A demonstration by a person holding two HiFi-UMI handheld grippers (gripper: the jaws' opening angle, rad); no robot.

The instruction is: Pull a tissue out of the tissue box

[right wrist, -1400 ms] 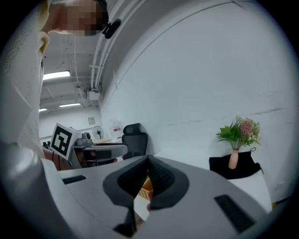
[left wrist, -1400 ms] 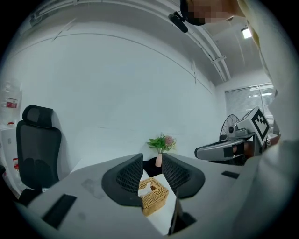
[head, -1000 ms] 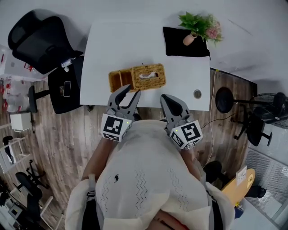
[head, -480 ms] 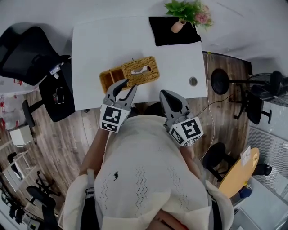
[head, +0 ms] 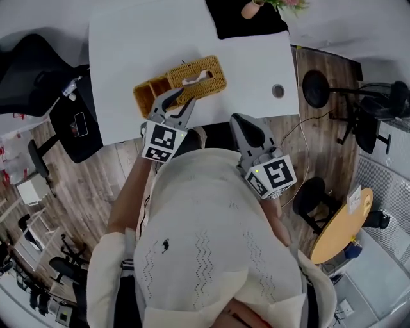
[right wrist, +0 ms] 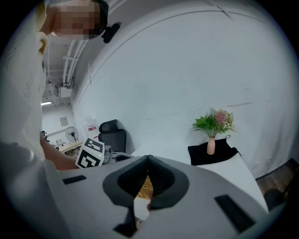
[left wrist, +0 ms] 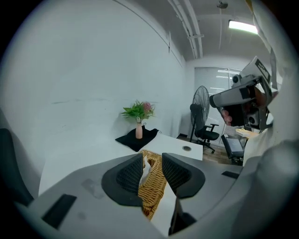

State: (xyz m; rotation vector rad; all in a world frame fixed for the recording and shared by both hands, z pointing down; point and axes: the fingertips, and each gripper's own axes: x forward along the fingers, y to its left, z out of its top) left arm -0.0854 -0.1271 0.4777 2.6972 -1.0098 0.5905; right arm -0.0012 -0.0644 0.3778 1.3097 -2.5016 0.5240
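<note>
A woven wicker tissue box (head: 195,73) lies on the white table (head: 128,38), with a white tissue (head: 191,80) sticking out of its top slot. My left gripper (head: 179,100) hovers open just in front of the box, over the table's near edge. In the left gripper view the box (left wrist: 153,186) and tissue (left wrist: 148,168) show in the gap between the jaws of the left gripper (left wrist: 153,161). My right gripper (head: 239,120) is shut and empty, off the table's front edge near my body. Its jaws meet in the right gripper view (right wrist: 148,161).
An open wicker basket (head: 147,97) adjoins the box on the left. A black cloth (head: 250,18) with a small flower vase (left wrist: 138,130) sits at the table's far side. A round cable hole (head: 277,91) is at the right. Black office chairs (head: 29,70) stand to the left.
The table has slid up in the head view as I came closer. My left gripper has advanced to the tissue box. The right gripper stays shut near my body.
</note>
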